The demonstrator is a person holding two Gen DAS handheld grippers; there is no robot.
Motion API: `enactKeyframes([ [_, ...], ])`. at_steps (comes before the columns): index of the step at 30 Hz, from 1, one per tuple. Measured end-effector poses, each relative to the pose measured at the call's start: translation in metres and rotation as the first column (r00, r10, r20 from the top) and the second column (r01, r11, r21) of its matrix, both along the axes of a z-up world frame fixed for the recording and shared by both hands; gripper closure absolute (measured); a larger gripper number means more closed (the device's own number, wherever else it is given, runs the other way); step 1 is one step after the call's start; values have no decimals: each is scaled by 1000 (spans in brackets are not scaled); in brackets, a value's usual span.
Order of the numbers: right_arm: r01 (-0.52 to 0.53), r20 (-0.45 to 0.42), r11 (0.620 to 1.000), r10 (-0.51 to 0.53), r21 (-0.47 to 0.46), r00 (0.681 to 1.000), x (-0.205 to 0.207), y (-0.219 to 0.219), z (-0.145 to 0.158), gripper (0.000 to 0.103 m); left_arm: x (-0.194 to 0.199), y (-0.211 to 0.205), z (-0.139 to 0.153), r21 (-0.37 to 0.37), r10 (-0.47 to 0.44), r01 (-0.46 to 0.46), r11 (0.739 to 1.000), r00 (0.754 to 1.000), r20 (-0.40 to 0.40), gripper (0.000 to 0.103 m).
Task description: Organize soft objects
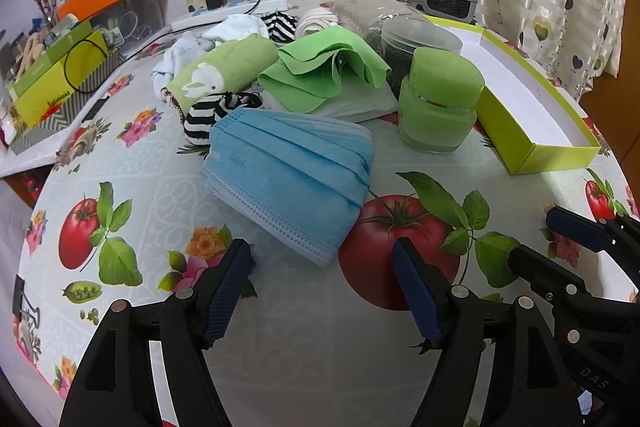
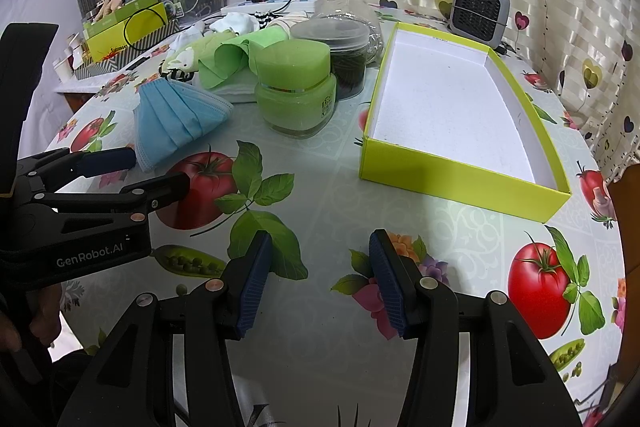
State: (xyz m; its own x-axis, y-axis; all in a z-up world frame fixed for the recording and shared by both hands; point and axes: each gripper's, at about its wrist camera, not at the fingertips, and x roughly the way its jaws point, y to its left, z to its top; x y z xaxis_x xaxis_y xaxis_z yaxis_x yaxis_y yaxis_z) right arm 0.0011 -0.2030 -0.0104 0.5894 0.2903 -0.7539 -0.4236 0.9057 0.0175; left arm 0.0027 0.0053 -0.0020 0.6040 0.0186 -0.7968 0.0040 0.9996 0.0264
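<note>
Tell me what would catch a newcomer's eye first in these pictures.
The blue mask lies flat on the tomato-print tablecloth, just ahead of the open left gripper. Behind it sits a heap of green cloths and a green jar. To the right, a lime box stands empty.

Soft things heaped beyond our fingers

We see a blue face mask [image 1: 288,179] lying flat just ahead of our left fingertips [image 1: 240,259]; behind it sit a crumpled green cloth [image 1: 324,71], a rolled rabbit towel [image 1: 224,75] and striped socks [image 1: 208,115].
</note>
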Motion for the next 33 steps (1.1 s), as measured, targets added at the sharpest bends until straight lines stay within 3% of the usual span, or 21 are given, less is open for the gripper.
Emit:
enactKeyframes([
  [33, 0, -2, 1000, 0, -3, 1000, 0, 0, 0, 52, 0, 0, 0, 0, -3, 3, 1000, 1000, 1, 26],
])
